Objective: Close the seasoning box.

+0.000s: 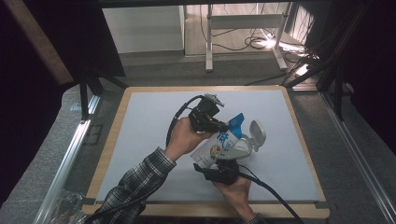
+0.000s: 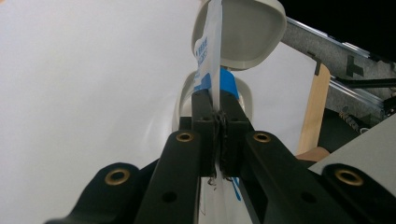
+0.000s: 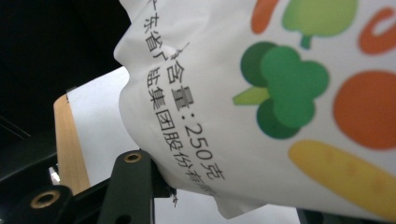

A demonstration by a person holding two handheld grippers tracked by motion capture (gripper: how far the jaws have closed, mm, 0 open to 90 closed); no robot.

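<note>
A white printed pouch (image 1: 219, 148) hangs just above the centre of the counter (image 1: 140, 135), held between both grippers. The left gripper (image 1: 223, 126) sits at the pouch's 11 o'clock, its fingers (image 2: 204, 122) closed flat on the pouch's thin upper edge near a blue strip. The right gripper (image 1: 219, 169) is at the pouch's 6 o'clock, one finger (image 3: 133, 184) pressed against the bag's lower corner; I cannot tell whether it is clamped. At the pouch's 3 o'clock stands a pale grey container (image 1: 243, 148) with its hinged lid (image 1: 257, 134) flipped up.
</note>
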